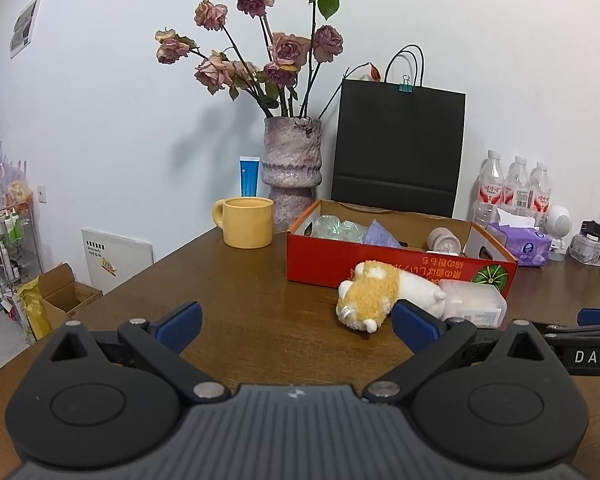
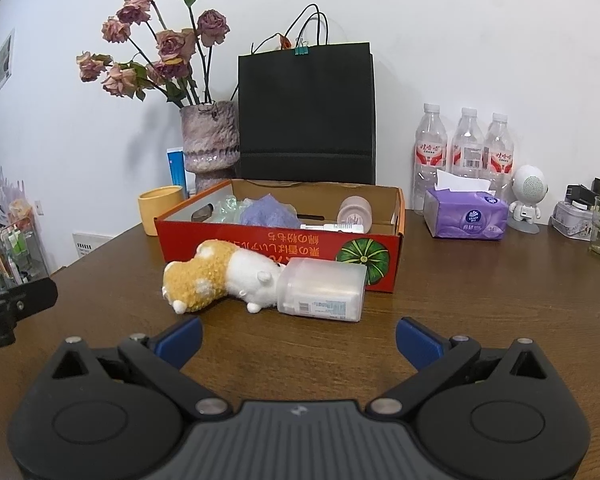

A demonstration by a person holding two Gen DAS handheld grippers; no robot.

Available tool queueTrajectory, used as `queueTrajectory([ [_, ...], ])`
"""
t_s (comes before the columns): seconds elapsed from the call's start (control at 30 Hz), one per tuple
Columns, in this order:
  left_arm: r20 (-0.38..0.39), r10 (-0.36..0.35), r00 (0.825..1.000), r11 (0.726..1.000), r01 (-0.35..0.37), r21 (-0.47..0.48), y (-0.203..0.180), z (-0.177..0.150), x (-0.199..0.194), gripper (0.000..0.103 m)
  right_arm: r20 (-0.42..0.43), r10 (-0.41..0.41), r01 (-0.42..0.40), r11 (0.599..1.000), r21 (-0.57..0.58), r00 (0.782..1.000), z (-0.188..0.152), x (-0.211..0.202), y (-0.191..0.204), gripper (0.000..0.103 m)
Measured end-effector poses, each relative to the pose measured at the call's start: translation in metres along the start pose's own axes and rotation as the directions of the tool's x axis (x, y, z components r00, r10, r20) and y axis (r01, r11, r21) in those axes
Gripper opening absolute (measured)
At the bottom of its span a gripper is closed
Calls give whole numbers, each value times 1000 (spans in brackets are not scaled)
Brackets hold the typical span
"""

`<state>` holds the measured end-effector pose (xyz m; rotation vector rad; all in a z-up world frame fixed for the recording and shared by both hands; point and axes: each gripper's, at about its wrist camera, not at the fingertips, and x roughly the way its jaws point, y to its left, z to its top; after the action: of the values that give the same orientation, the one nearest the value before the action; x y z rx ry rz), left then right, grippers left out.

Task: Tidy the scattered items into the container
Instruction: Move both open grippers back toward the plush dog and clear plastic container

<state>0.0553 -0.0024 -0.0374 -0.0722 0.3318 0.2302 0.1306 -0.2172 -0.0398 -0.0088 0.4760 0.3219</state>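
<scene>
Plush toy [image 2: 212,280] beside red box [image 2: 260,246]

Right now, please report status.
Left gripper and right gripper open, empty. Plush toy and plastic case outside red box. Path clear.

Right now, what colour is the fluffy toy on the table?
The fluffy toy is orange-yellow and white, clearest in the right wrist view.

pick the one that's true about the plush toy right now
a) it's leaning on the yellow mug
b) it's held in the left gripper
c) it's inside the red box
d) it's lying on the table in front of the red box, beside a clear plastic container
d: the plush toy lies on the table in front of the red box, against the clear plastic container; both grippers are open and empty.
</scene>
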Motion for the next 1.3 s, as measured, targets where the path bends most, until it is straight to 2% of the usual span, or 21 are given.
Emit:
queueTrajectory([
  [0.87,-47,12,999,1000,-11,14,-3,-11,13,103,-39,-9,8,1000,-14,999,-5,9,4,103],
  [1.3,-83,27,996,998,-21,66,-26,-16,18,103,-64,2,-2,1000,0,998,-7,14,2,103],
])
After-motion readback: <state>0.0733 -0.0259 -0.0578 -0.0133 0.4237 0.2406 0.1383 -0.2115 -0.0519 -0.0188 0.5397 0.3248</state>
